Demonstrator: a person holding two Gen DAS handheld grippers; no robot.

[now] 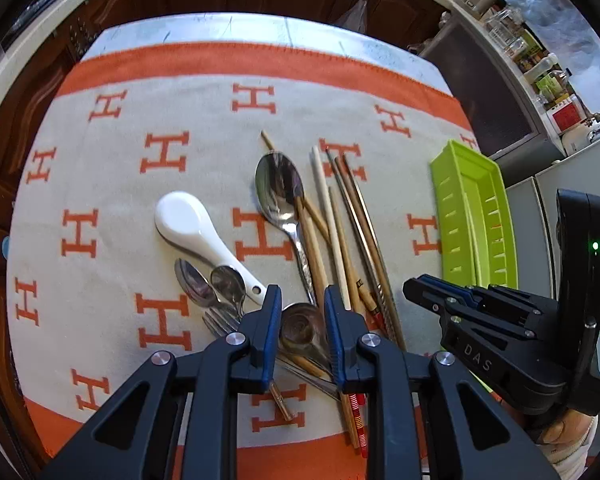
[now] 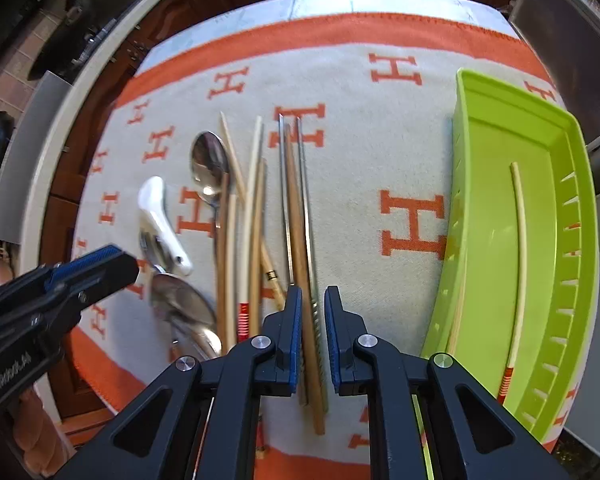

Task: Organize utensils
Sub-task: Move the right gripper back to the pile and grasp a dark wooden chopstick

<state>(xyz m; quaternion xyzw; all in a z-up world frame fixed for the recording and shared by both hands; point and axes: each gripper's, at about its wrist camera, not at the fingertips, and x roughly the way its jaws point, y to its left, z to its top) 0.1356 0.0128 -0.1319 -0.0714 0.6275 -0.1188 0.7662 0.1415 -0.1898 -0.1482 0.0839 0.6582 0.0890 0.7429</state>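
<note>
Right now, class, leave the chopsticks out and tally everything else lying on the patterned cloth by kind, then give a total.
White ceramic spoon: 1
Metal spoons: 4
Metal fork: 1
Green tray: 1
Total: 7

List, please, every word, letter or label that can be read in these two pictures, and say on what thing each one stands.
"DAS": on the black body of the right gripper, seen in the left view.
"H": orange letter repeated all over the cloth on the table.
White lettering on the left gripper in the right view: too blurred to read.
Labels on the jars on the shelf: too small to read.
</note>
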